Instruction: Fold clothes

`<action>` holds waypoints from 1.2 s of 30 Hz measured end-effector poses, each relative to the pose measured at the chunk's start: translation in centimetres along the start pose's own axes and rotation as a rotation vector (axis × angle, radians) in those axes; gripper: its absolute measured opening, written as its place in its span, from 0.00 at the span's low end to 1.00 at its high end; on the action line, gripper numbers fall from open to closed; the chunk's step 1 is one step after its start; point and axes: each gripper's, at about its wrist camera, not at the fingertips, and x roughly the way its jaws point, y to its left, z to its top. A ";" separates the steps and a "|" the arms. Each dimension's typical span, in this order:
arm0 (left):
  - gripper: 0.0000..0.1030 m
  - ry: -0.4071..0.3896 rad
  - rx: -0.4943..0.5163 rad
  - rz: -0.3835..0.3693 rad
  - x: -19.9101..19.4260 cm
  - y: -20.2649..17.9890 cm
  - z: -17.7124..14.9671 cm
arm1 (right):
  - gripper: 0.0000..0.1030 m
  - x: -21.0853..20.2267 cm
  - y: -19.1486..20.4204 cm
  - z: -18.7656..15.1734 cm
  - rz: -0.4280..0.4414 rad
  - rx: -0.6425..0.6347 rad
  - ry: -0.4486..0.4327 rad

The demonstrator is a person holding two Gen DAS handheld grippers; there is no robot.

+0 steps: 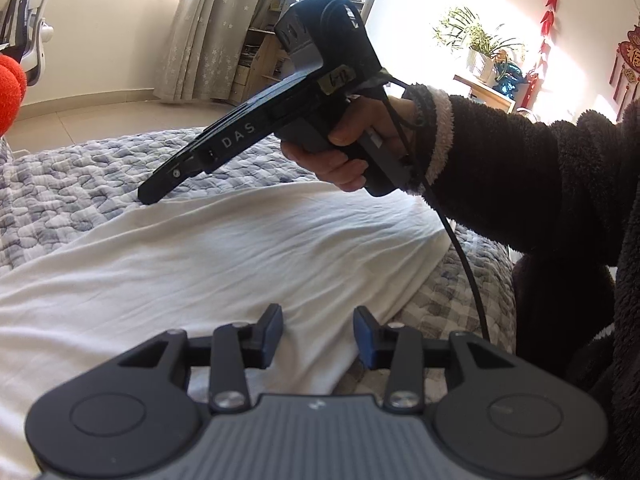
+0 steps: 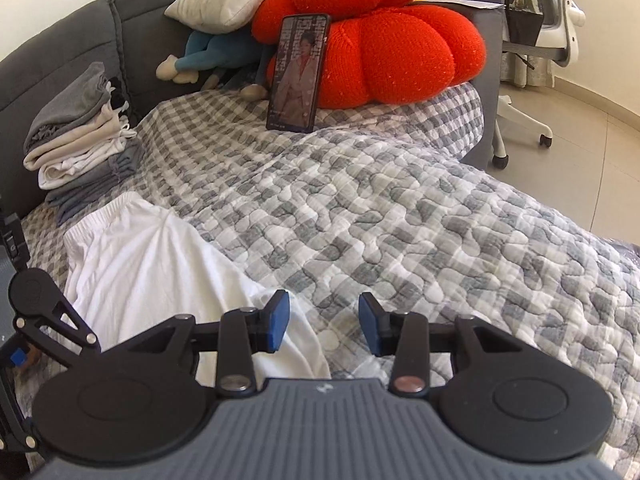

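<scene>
The white garment [image 2: 152,264] lies flat on the checked quilt [image 2: 400,220], its long axis running from the elastic waistband at the left of the right-wrist frame toward bottom centre. Both the right gripper [image 2: 324,326] and left gripper [image 1: 319,336] stand parted over its near edge, nothing between the pads. The near hem is hidden beneath both tools, so which sits closer is unclear.

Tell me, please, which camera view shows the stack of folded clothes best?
The right wrist view. The stack of folded clothes sits there in full against the dark headboard, grey and cream layers visible. The left wrist view does not show it at all.
</scene>
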 end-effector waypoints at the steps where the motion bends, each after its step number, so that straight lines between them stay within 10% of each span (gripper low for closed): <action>1: 0.40 0.000 -0.001 -0.001 0.0 0.0 0.0 | 0.41 0.1 0.2 -0.1 0.004 -0.008 0.002; 9: 0.42 -0.003 -0.006 -0.006 0.3 -0.1 0.1 | 0.41 -0.2 0.1 0.2 0.008 0.020 -0.042; 16: 0.43 -0.006 -0.006 -0.011 0.4 -0.1 0.1 | 0.17 -0.5 -0.8 0.5 0.137 0.181 -0.021; 36: 0.47 -0.015 0.001 -0.020 0.3 -0.2 -0.2 | 0.20 1.6 -3.7 1.2 0.258 0.650 0.154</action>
